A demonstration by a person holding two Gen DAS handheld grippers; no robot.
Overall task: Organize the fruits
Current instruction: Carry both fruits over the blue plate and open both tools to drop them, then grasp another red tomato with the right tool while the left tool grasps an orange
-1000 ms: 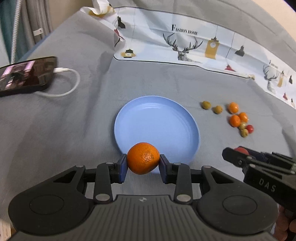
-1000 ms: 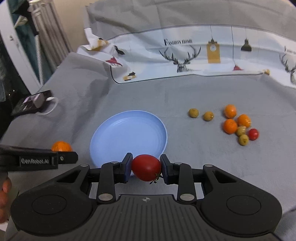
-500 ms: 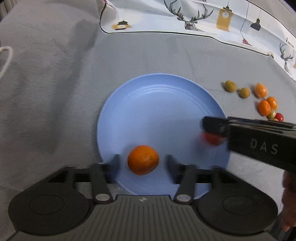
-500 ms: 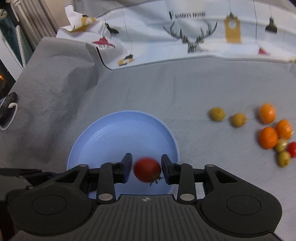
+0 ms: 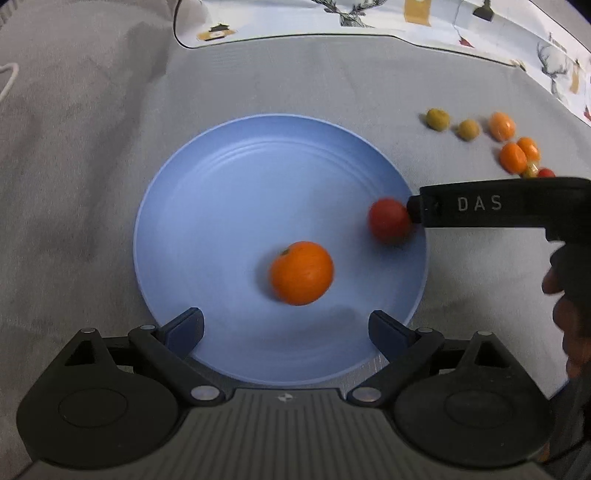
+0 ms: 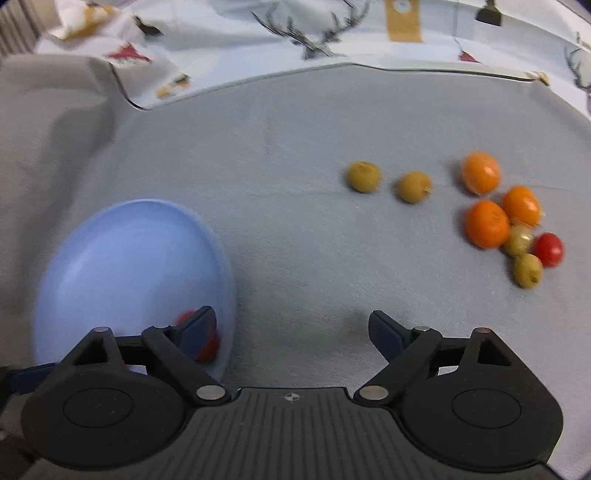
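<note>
A blue plate (image 5: 207, 206) lies on grey cloth. An orange mandarin (image 5: 301, 272) rests loose in its middle, beyond my left gripper (image 5: 286, 330), whose jaws are opening wide with nothing between them. A red tomato (image 5: 388, 220) sits near the plate's right rim, beside a finger of the right gripper (image 5: 480, 204). In the right wrist view my right gripper (image 6: 291, 328) is opening too, its gap bare; the tomato (image 6: 208, 345) peeks out behind its left finger on the plate (image 6: 122, 258).
Several loose fruits lie to the right on the cloth: two green ones (image 6: 364, 176), orange mandarins (image 6: 485, 223), a small red tomato (image 6: 548, 249). A printed white cloth with deer (image 6: 314, 33) covers the far edge. A person's hand (image 5: 569, 317) shows at right.
Both grippers came down over the plate and opened. The mandarin left the left jaws and the tomato left the right jaws; both now lie on the plate.
</note>
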